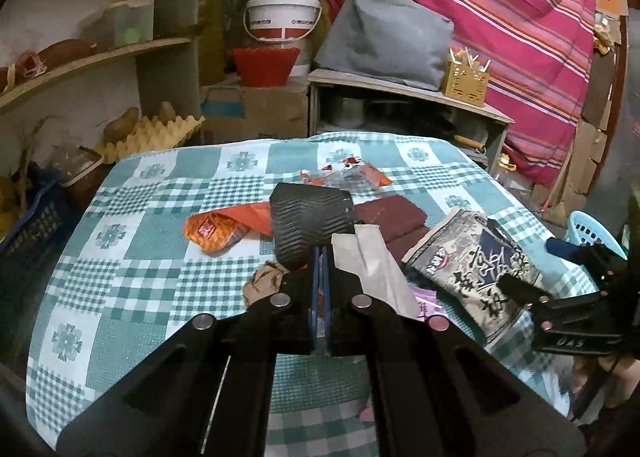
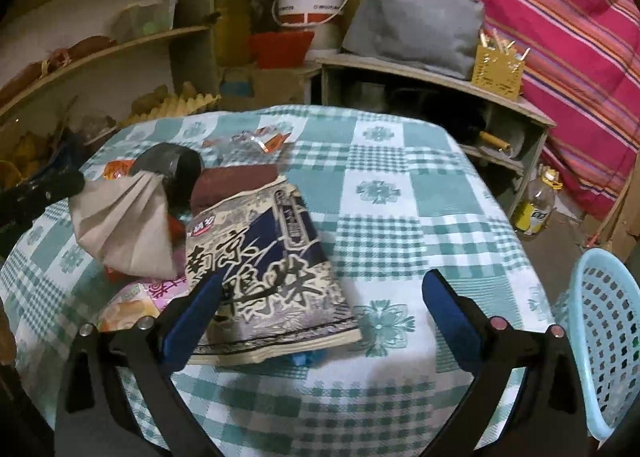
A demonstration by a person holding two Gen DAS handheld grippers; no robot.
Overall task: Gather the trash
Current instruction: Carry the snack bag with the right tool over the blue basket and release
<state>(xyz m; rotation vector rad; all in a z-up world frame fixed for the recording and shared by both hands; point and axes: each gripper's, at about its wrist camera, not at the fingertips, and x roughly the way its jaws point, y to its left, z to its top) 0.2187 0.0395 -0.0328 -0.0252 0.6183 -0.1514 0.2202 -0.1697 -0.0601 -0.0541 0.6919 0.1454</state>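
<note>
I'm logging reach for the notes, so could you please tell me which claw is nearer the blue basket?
Right. The right claw hangs open beside the blue basket; the left claw is farther across the table.

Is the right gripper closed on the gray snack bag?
No, the right gripper is wide open, one finger over the gray snack bag and the other off to its side over the tablecloth.
</note>
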